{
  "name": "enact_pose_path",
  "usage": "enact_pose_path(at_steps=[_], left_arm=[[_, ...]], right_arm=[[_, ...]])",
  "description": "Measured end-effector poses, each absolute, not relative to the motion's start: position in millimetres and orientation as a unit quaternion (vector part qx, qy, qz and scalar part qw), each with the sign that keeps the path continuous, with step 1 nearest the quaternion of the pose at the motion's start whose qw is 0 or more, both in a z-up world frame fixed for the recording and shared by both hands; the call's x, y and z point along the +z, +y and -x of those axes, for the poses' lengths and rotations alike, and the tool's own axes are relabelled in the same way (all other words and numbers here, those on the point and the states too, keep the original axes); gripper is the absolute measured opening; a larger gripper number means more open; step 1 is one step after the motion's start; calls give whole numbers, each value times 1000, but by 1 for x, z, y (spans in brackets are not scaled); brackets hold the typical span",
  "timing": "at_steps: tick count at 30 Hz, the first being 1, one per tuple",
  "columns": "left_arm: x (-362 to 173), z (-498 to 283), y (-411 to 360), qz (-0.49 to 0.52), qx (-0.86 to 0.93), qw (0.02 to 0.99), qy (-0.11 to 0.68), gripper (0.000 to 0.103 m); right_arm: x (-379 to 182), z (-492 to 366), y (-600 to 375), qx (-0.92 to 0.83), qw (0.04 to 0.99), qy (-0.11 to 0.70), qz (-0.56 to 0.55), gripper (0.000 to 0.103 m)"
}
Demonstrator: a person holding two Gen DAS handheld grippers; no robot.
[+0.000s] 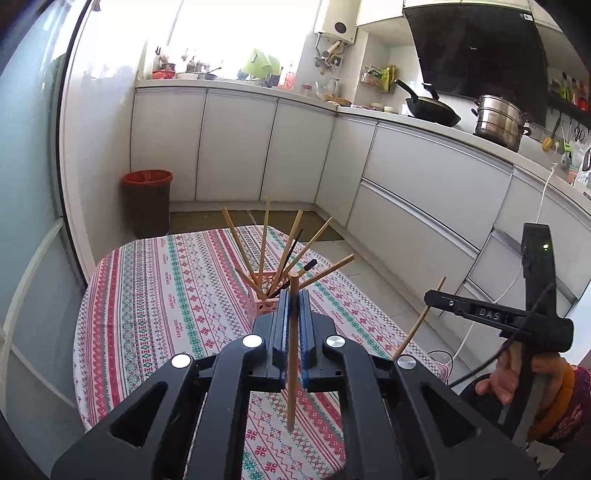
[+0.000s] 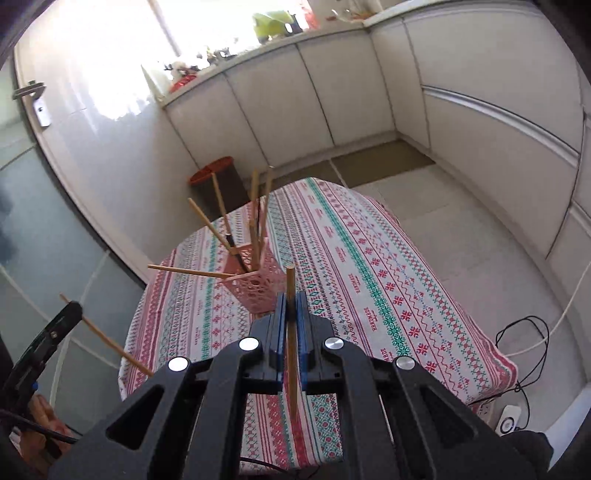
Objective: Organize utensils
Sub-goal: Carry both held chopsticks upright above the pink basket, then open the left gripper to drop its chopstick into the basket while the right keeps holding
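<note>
The pink holder [image 2: 255, 284] stands mid-table, sticks fanned out. Just before it, the left gripper [image 1: 294, 295] and the right gripper [image 2: 291, 299] each clamp one wooden chopstick [image 1: 293, 354] upright. Best to lower each steeply into a free gap, tip first, one at a time.

Blown-out window [image 1: 221, 29] glare, fisheye-bent edges, sharp

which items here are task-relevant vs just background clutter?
In play: pink holder with chopsticks; chopstick in left gripper; chopstick in right gripper.
Background: red bin, wok, steamer pot, floor cables.
</note>
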State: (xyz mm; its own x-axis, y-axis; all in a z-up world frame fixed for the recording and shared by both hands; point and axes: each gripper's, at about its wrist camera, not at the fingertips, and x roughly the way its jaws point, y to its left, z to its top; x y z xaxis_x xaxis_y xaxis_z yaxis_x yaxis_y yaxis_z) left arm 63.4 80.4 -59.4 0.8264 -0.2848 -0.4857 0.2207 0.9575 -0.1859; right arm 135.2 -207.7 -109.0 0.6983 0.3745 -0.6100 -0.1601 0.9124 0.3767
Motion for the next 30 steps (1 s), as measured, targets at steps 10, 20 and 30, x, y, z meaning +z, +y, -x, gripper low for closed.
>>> enact_pose_path(at_steps=[10, 20, 30], left_arm=[[26, -74, 57, 24, -143, 965, 218, 4], [73, -138, 56, 25, -106, 979, 170, 4], [22, -222, 51, 43, -96, 970, 219, 5]], right_arm=[[38, -104, -223, 203, 935, 261, -128, 5], [119, -170, -221, 211, 946, 199, -145, 5], [86, -253, -204, 202, 942, 225, -145, 5]])
